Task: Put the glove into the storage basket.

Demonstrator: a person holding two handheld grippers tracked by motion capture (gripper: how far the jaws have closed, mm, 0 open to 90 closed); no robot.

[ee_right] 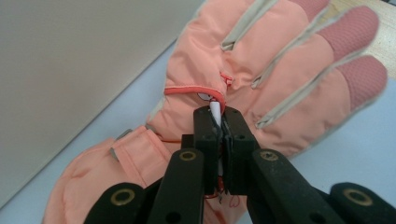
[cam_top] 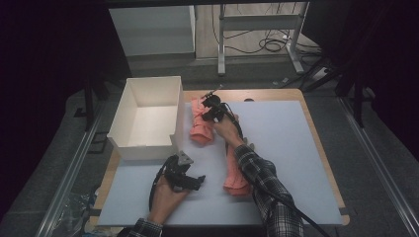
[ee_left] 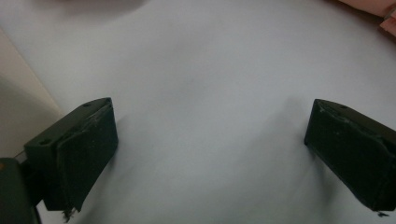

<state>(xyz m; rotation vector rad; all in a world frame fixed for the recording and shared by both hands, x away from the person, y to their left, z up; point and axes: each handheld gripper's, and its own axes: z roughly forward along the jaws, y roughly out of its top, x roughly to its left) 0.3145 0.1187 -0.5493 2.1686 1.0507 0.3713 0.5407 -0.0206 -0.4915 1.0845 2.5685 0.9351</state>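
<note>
**Right gripper pinched on glove tag, left idle**

Table [cam_top: 296, 148]: white mat on a wood top, work clustered left of centre.

Box [cam_top: 148, 118]: open white carton at about 10 o'clock from mat centre, open side up. Likely the drop target, given the glove lies right beside its right wall.

Far glove [cam_top: 201, 129]: salmon, flat on the mat, touching or just beside the box, fingers pointing to 12 o'clock. Second glove [cam_top: 236, 173] lies at 6 o'clock from it, partly under the person's right sleeve.

Right gripper [ee_right: 220, 122]: over the far glove [ee_right: 261, 79], jaws closed nearly to touching on a small white tag [ee_right: 215, 111] by the glove's red zip trim. Tag grip, not fabric, probably because it gives a clean lift point.

Left gripper [ee_left: 210, 154]: at 7 o'clock, jaws spread wide over bare mat, nothing between them. Looks parked, clear of the right arm's path.
</note>
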